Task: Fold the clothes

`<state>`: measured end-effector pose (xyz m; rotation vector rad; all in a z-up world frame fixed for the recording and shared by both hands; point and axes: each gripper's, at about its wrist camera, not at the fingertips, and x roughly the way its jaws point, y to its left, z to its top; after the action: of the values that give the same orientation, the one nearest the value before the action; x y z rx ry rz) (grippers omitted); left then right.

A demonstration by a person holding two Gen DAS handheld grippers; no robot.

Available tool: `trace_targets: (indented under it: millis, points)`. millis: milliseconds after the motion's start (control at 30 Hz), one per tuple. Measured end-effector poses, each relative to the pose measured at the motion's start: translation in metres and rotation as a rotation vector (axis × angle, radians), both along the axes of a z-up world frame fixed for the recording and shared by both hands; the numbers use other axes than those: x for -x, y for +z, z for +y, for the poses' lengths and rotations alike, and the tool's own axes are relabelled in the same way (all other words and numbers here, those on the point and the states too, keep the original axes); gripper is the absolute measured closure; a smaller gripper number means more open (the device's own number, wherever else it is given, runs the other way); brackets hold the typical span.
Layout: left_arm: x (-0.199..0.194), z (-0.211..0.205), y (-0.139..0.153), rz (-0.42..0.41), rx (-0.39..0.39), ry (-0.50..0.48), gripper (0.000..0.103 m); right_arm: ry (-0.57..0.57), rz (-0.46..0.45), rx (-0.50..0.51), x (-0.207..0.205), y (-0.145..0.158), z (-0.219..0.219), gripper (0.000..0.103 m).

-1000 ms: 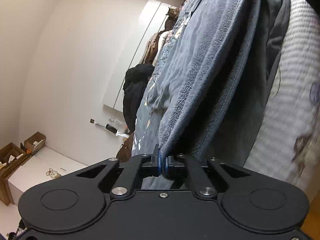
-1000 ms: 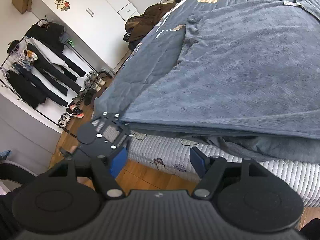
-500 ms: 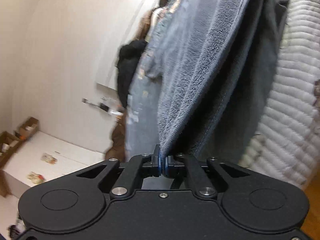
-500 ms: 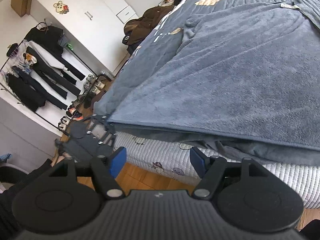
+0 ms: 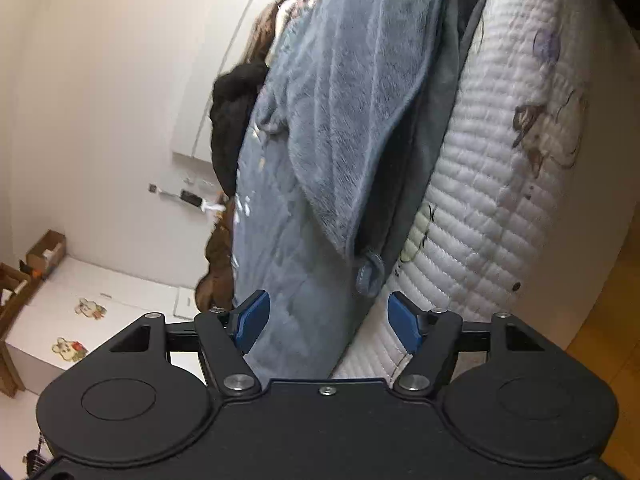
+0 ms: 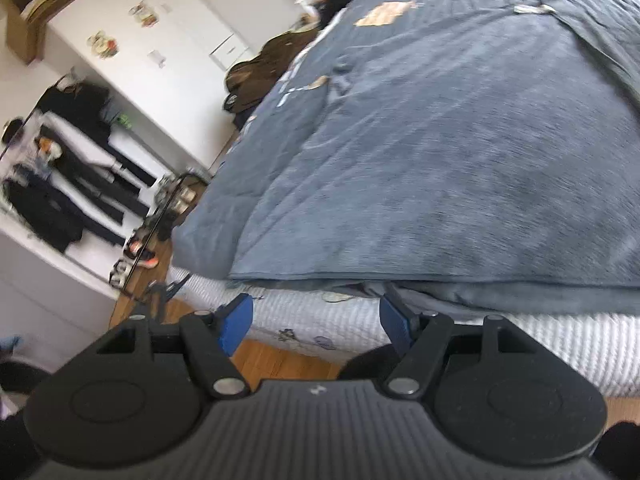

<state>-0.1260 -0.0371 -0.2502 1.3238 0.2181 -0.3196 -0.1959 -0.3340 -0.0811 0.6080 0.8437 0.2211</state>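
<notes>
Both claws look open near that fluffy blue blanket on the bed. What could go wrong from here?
Two things, I'd guess. The blanket lies right at the mattress edge with its corner hanging loose, so it may slide towards the wooden floor. Also, the left gripper and right gripper both stand open and hold nothing; a darker layer lies just under the blanket, so a fresh pinch might catch both.

A bedroom in a home. A bed (image 6: 520,344) with a quilted white mattress and blue cover fills it. A clothes rack (image 6: 72,184), shoes (image 6: 138,254) and a white wardrobe (image 6: 168,52) line the wall.
</notes>
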Motion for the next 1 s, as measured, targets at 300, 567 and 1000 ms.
trace_targets:
  millis: [300, 567, 1000]
  points:
    - [-0.017, -0.047, -0.002, -0.034, 0.03, -0.1, 0.041, 0.034, -0.026, -0.009, -0.001, 0.005, 0.013, 0.034]
    - [-0.035, -0.065, -0.009, 0.01, 0.049, -0.135, 0.092, 0.061, -0.035, -0.003, -0.003, 0.008, 0.024, 0.034]
    - [-0.033, -0.045, -0.006, 0.054, 0.017, -0.103, 0.095, 0.016, -0.03, -0.011, -0.002, 0.002, 0.008, 0.034]
